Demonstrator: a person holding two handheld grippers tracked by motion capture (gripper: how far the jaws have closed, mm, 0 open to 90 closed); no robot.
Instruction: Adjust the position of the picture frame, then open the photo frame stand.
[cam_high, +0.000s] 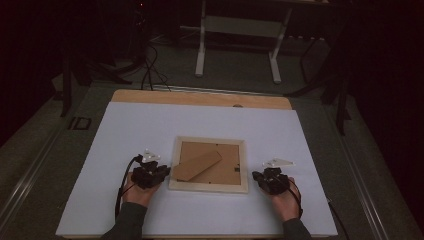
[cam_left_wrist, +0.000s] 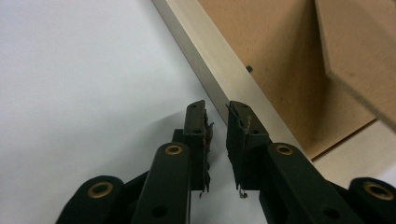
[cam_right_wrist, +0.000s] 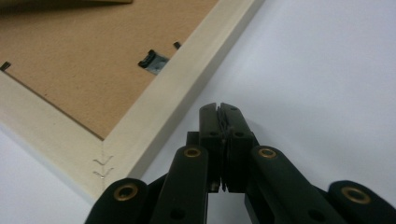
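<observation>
Trouble is likely at the pale wooden picture frame (cam_high: 208, 164), lying back-up mid-table on the white sheet (cam_high: 130, 125) — it could be shoved sideways by the left gripper (cam_left_wrist: 217, 111), slightly parted and empty, or the right gripper (cam_right_wrist: 219, 108), closed and empty.

The high view is dim and soft, its surroundings nearly black; the white sheet (cam_high: 150, 125) is the brightest area. Both gripper views are brighter, slightly blurred, perhaps lit from above.
</observation>
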